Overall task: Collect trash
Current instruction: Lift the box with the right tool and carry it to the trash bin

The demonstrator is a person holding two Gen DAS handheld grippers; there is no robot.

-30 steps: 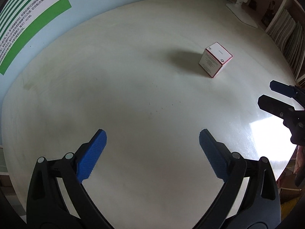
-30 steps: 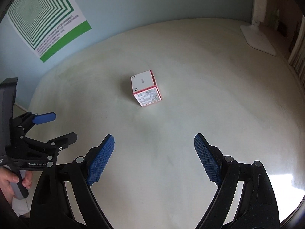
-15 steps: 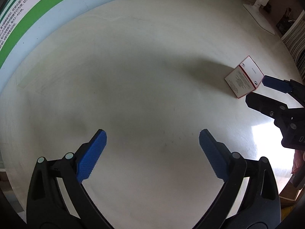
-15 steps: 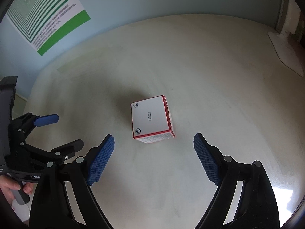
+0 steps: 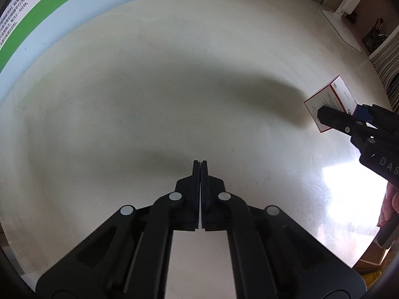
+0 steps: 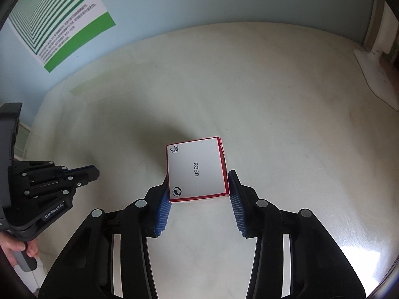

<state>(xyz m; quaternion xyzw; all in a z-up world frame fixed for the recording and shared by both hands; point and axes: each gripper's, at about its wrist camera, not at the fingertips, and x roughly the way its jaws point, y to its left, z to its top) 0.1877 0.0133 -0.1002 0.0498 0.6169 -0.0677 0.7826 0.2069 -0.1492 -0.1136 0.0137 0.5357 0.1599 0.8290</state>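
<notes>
The right gripper (image 6: 198,194) has just been closing around the box (image 6: 195,168), a small white carton edged in red, which sits on the cream table (image 6: 274,99) a little nearer the camera than the middle. Both blue pads (image 6: 163,209) now bracket the carton's near end: the left one lies against its side, while the right one looks to be at the red edge, though whether it truly presses there I cannot tell — the fisheye bends that corner. I judge this a side pinch chosen because the carton's flat opposite faces give ribbed pads something square to bite on, and because coming in steeply from above keeps the fingers off the tabletop. Only the lower part of the box is between the jaws, so the hold sits low and toward one end; a light, hollow carton like this could pivot or buckle if squeezed hard or lifted fast. The left gripper (image 5: 200,164) is fully closed on nothing, its two tips meeting above bare table well to the side of the box. It seems parked there simply to stay clear of the working hand. In its view the box (image 5: 329,99) shows far off at the right edge, partly behind the right gripper (image 5: 349,120). No bin is in sight, so where the trash goes remains open — the lift comes first
</notes>
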